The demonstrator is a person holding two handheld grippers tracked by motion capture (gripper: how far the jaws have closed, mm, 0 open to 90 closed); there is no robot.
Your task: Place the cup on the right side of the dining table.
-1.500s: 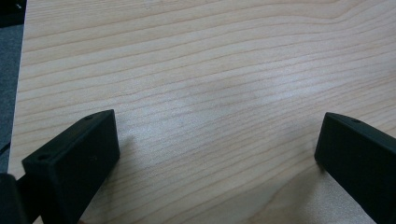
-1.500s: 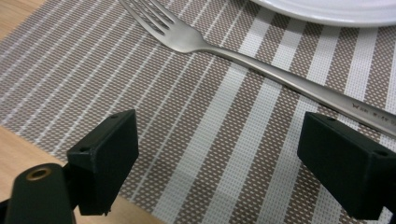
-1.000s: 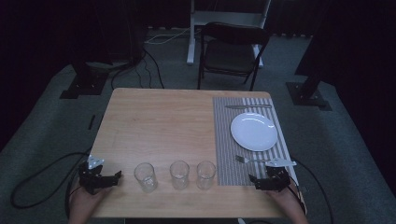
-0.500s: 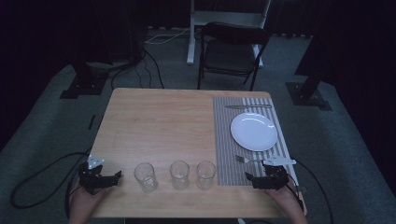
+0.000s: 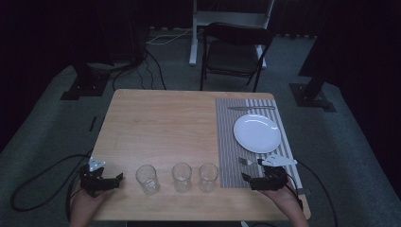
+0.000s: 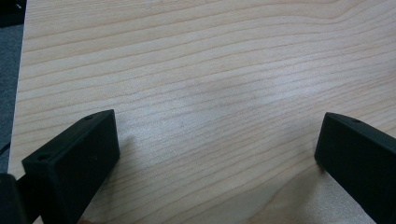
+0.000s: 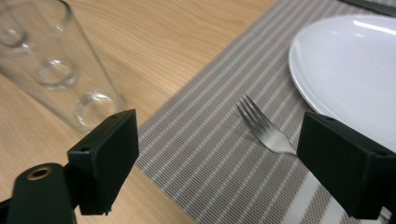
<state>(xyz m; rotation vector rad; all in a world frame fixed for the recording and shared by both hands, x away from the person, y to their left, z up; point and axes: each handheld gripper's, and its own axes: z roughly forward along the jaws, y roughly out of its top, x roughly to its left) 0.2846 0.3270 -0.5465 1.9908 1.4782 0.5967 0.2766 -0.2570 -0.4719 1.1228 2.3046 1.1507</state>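
The right gripper, lower right of the high view, has jaws spread wide and empty; the fork lies on the striped placemat between them. The left gripper, lower left, is likewise wide open over bare table, grasping nothing.

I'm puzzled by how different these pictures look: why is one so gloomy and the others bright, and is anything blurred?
High view: dim overall, the room around the table nearly black. Left gripper view: bright, with a pale sheen on the wood grain. Right gripper view: well lit; the plate glares white, the fork handle blurs near the jaw, and the glasses look stretched.
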